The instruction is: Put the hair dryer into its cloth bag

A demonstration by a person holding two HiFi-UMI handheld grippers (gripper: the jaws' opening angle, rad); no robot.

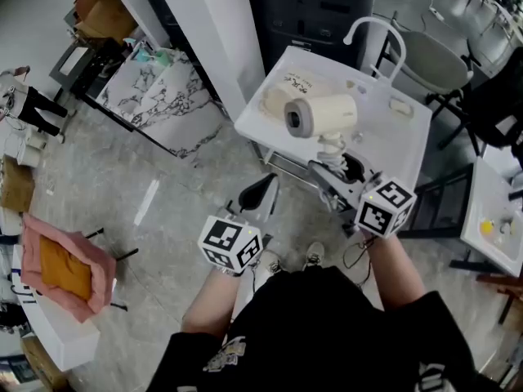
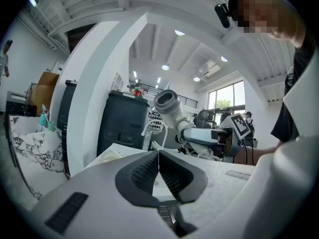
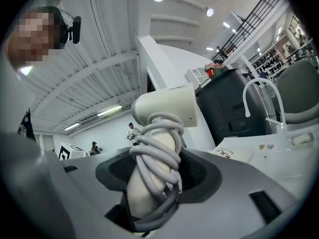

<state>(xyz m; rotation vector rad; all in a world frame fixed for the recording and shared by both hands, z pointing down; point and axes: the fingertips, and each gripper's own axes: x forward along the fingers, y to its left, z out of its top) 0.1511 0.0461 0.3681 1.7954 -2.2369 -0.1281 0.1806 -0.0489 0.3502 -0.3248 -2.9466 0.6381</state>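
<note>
head view looks steeply down from overhead onto the table (image 1: 413, 149) and dryer (image 1: 315, 114). left gripper view looks roughly level across the table edge at the dryer, near. right gripper view sits right against the dryer's handle. all three share the dryer.

The hair dryer (image 1: 323, 114) hangs over the cloth bag (image 1: 274, 95) on the white table (image 1: 409, 149), blocking it from the right; its left side is free. A white pillar (image 1: 204, 23) stands close at the table's left, and a curved pipe (image 1: 372, 24) rises at its far edge. The tabletop's right half is mostly bare, leaving room to pass.
</note>
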